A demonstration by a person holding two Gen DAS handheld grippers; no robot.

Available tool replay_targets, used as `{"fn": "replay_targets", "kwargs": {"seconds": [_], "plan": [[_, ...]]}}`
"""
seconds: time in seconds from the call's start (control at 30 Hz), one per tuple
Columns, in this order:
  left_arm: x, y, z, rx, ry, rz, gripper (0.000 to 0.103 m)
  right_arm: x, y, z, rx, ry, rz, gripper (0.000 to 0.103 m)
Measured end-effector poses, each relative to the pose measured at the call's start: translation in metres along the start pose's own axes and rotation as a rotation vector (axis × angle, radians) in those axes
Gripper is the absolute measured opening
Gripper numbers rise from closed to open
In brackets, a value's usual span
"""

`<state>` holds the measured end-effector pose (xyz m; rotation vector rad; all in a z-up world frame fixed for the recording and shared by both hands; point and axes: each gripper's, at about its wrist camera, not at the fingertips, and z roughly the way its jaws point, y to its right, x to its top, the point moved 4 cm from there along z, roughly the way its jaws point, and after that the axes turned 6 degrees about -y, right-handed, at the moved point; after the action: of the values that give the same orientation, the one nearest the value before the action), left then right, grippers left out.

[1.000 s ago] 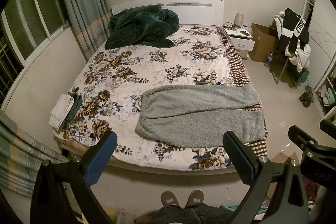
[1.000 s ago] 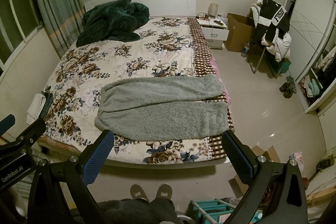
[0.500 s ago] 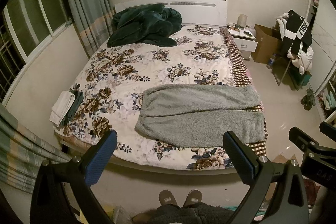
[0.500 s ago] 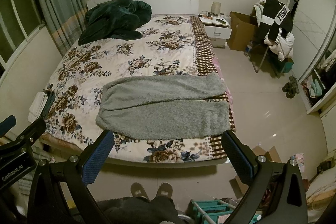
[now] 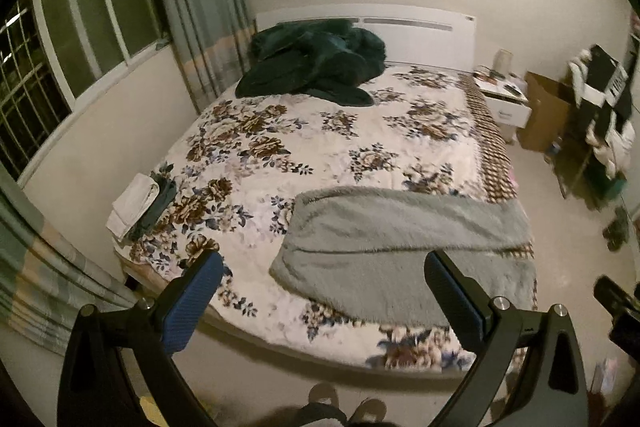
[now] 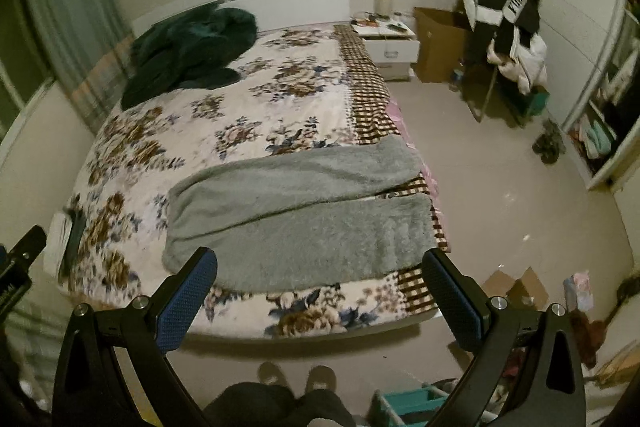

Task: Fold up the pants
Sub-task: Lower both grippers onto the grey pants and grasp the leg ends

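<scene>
Grey fleece pants point(image 5: 400, 247) lie flat across the near end of the floral bed point(image 5: 320, 147), waist at the left, legs reaching the right edge. They also show in the right wrist view point(image 6: 304, 211). My left gripper point(image 5: 324, 291) is open and empty, held above the bed's near edge, in front of the pants. My right gripper point(image 6: 320, 287) is open and empty, also short of the pants, over the near edge.
A dark green blanket point(image 5: 312, 63) is heaped by the headboard. Folded white and dark cloths point(image 5: 140, 203) sit at the bed's left edge. A nightstand point(image 6: 388, 43), cardboard box point(image 6: 436, 43) and clothes-laden chair point(image 6: 504, 31) stand at right. My slippers point(image 6: 296, 379) are on the floor below.
Both grippers have moved forward and lower toward the bed; the left view has swung left, the right view tilted. The pants have not moved. Both grippers stay open.
</scene>
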<state>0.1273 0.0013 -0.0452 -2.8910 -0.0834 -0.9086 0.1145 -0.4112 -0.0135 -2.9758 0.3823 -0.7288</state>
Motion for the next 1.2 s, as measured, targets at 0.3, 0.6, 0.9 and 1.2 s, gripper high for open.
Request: {"fn": "replay_targets", "kwargs": {"seconds": [0.3, 0.6, 0.9, 1.2], "plan": [[0.068, 0.006, 0.181, 0.002, -0.190, -0.090, 0.103, 0.097, 0.009, 0.173, -0.014, -0.089, 0.177, 0.103], [0.107, 0.010, 0.426, 0.000, -0.458, -0.228, 0.103, 0.195, 0.016, 0.421, -0.091, -0.250, 0.380, 0.103], [0.109, 0.045, 0.627, -0.006, -0.617, -0.373, 0.103, 0.260, 0.038, 0.654, -0.147, -0.374, 0.546, 0.103], [0.082, 0.072, 0.760, -0.079, -0.833, -0.574, 0.081, 0.292, 0.074, 0.806, -0.198, -0.510, 0.709, 0.103]]}}
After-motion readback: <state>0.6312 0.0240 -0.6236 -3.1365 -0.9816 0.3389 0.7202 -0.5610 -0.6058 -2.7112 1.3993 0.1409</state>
